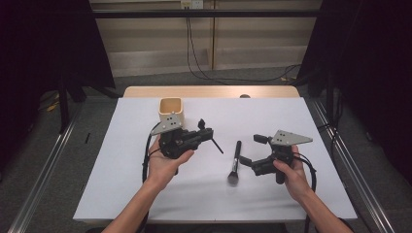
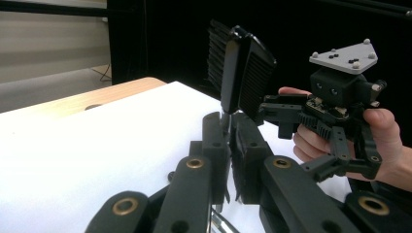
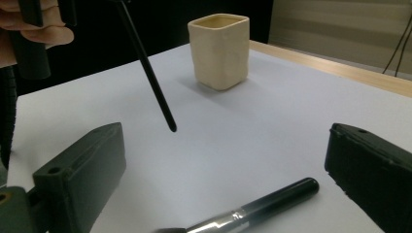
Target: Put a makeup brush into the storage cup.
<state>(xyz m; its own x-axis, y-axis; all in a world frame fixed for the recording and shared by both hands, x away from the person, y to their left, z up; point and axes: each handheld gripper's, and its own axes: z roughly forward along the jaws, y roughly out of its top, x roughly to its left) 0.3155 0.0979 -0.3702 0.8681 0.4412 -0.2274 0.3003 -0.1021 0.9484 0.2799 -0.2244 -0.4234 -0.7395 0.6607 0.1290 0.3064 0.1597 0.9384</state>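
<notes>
up close, cream cup (image 3: 219,50) behind brush (image 3: 252,209)

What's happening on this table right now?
A person works with two handheld grippers over a white table. The left gripper is shut on a small black comb-like brush, its thin handle slanting down above the table. The right gripper is open beside a makeup brush lying flat. A cream cup stands behind.

High view looks down the table (image 1: 291,121); gripper views sit low, perhaps both sharing the brush (image 1: 235,162).
</notes>
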